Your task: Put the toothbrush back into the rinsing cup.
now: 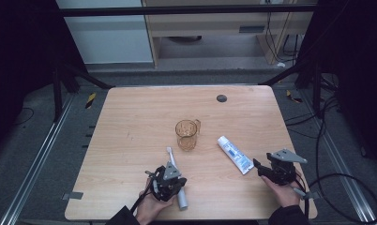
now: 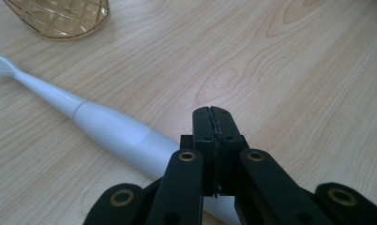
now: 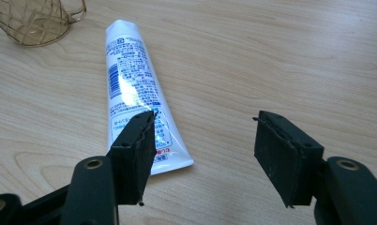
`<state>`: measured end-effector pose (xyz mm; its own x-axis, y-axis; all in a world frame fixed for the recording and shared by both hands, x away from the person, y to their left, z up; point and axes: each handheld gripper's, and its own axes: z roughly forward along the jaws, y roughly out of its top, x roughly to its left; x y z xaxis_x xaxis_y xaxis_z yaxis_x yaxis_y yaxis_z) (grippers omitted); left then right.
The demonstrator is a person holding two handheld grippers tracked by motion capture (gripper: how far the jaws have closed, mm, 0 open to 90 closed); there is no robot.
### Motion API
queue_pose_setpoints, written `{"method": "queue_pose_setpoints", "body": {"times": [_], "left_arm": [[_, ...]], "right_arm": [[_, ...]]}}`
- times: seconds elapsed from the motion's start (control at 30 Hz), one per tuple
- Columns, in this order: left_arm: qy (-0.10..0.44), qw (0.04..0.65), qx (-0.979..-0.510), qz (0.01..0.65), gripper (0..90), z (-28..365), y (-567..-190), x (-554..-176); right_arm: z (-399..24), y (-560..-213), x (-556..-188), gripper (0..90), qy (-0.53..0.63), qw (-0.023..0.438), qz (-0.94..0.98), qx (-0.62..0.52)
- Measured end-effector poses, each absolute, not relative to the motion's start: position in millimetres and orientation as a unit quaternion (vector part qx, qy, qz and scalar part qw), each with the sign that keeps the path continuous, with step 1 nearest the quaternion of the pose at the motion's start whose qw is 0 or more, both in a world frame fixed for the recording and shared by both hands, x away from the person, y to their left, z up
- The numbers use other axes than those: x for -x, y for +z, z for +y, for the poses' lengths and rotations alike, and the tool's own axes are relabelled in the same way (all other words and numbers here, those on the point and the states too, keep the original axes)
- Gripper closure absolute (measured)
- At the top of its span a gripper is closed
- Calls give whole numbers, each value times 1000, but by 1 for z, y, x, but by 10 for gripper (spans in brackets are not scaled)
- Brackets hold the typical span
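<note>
The left tongs (image 2: 213,123), pressed together on nothing, hover over the toothbrush (image 2: 102,126), which lies lower centre on the table (image 1: 130,117). The right tongs (image 3: 203,140) stand apart beside the toothpaste (image 3: 135,89) at lower right. The smooth round white handle could roll from a nudge; the glossy soft tube may slip or squash. An amber faceted cup (image 1: 186,133) stands centre.
</note>
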<state>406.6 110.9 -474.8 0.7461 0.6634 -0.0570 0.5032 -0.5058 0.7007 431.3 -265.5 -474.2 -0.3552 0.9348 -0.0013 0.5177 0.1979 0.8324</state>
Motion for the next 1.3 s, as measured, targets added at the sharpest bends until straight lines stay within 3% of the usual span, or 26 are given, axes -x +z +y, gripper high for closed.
{"method": "queue_pose_setpoints", "body": {"times": [1.3], "left_arm": [[88,336,-877,331,893,118,-483,-395]], "right_arm": [[-265,-475,-431,385,385,267,728,-501]]}}
